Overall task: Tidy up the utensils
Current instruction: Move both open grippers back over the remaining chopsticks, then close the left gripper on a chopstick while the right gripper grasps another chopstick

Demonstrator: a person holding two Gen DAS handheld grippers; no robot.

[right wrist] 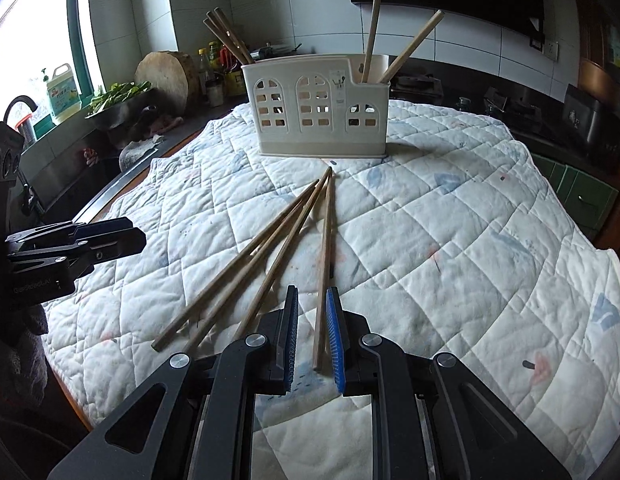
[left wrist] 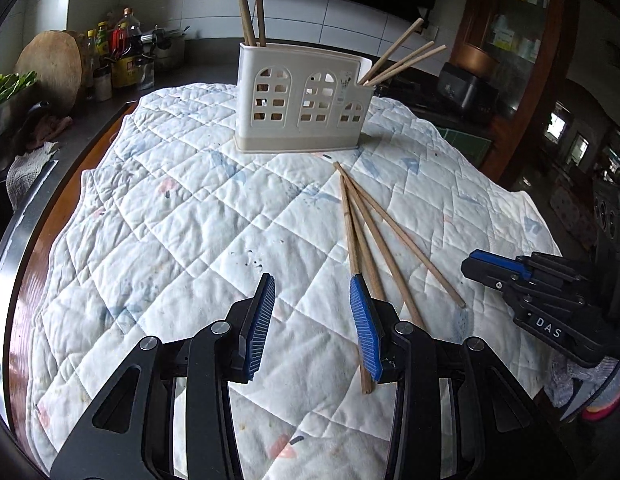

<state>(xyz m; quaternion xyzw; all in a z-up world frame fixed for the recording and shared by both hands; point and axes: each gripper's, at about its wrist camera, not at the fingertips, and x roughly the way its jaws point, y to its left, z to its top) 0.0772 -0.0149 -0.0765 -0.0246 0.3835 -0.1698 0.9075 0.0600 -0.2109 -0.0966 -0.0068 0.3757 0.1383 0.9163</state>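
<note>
Four loose chopsticks [right wrist: 269, 256] lay fanned on the quilted cloth [right wrist: 470, 240], just in front of the white utensil holder [right wrist: 318, 108]. The left gripper [left wrist: 312, 292] stood wide and empty. The right gripper [right wrist: 314, 308] was narrow around one chopstick [right wrist: 324, 280], not clamped.

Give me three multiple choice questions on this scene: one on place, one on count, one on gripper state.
1. Where does the cream plastic utensil holder stand?
A. on the quilted white cloth
B. in a sink
C. on the floor

2. How many loose wooden chopsticks lie on the cloth?
A. two
B. four
C. seven

3. What state is the right gripper in?
A. open
B. shut on the holder
C. out of view

Answers:
1. A, its base rests on the cloth.
2. B, four fan out there.
3. A, a gap shows between its fingers.
</note>
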